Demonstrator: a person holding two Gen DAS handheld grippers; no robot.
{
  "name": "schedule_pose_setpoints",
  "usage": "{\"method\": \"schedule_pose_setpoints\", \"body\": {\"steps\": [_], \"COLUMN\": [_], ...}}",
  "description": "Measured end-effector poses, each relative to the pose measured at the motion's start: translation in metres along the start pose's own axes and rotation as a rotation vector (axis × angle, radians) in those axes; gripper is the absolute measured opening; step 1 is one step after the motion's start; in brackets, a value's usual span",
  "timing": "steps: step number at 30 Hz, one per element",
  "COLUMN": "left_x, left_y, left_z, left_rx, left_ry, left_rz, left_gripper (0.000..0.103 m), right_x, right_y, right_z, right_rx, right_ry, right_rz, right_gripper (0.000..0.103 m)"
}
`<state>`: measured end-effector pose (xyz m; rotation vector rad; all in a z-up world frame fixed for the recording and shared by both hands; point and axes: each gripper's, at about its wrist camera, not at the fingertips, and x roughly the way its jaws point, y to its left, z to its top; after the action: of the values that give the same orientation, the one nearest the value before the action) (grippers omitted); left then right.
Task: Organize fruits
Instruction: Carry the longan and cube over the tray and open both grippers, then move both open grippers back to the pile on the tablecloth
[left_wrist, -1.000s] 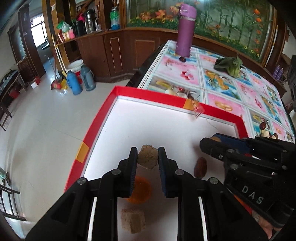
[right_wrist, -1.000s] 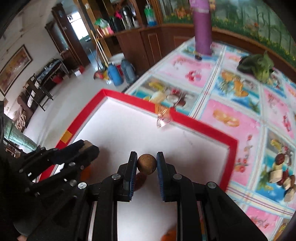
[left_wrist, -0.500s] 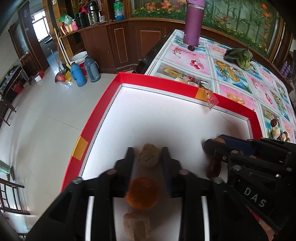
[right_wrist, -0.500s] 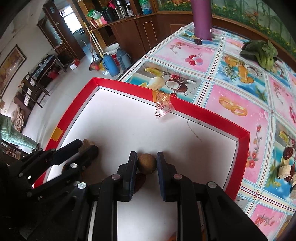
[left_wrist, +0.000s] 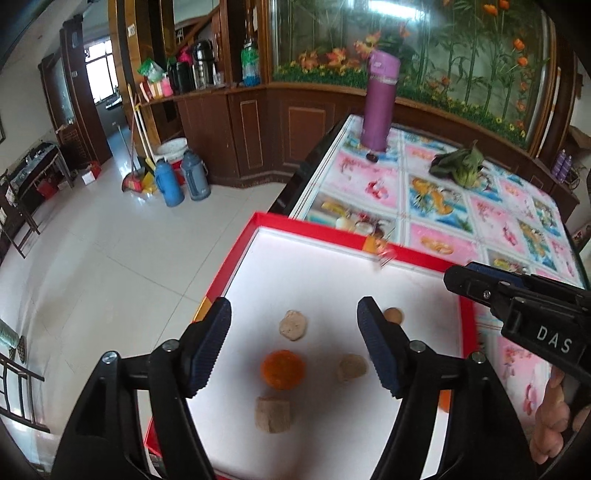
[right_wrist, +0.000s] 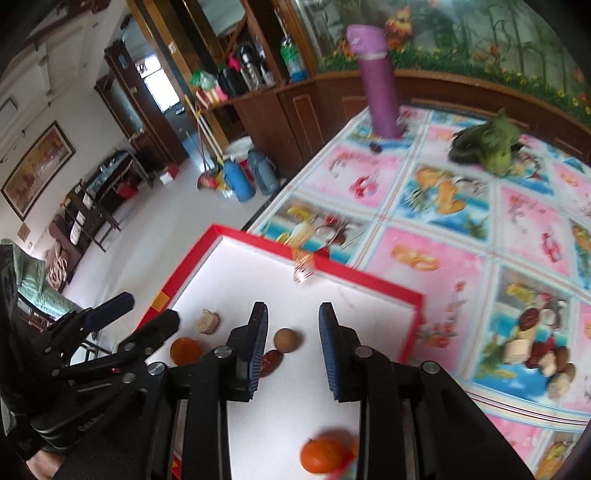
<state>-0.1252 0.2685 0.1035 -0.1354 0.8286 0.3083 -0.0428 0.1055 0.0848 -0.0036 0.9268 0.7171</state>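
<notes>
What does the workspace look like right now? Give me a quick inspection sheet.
Surface: white tray with red rim on a fruit-print tablecloth.
Job's things: in the tray, orange fruit, tan lump, round brown fruit, dark red date, another orange.
Clutter: purple flask, leafy greens.
Grippers: left gripper open, empty; right gripper open, empty.
Cables: nothing seen.
Surroundings: tiled floor, blue thermos flasks, wooden cabinets.

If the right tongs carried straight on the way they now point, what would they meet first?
Probably the round brown fruit, lying on the white tray floor just ahead between the open right tongs, nearer the left finger; depth is uncertain, so they might pass above it toward the tray's red rim.
</notes>
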Motion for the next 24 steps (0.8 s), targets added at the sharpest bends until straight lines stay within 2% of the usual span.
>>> {"method": "schedule_pose_setpoints", "body": {"steps": [3,8,14,19,24], "left_x": [-0.019,-0.047,-0.047,-0.021,0.008], "left_y": [-0.015,-0.063,-0.129,-0.179,-0.212], "left_z": [0.001,-0.005,-0.022,-0.033,-0.034], "left_rx": [0.026,0.118,0.251,0.333,0.389], "left_ry": [-0.041,-0.097,-0.086,-0.057,-0.026], "left_rz": [-0.025,-0.109,-0.188,-0.24,-0.229], "left_gripper": [0.078,0.082,0.083,0.083,0.083], "right_x": [-0.025,-0.073,-0.123,-0.117,-0.094], "right_y": [-0.014,-0.057,-0.134,-0.186,-0.207], "right_z": [-0.003,-0.016,-0.045,-0.07,-0.084], "right_rx": [0.006,0.027,0.096,0.154,0.197], "right_ry": [-0.042,-0.098,-0.138,-0.065,-0.036], "right_rz": [-0.007,-0.053,-0.182,-0.235,-0.192], "right_gripper": [0.028,0.028,0.028,0.028,0.028]}}
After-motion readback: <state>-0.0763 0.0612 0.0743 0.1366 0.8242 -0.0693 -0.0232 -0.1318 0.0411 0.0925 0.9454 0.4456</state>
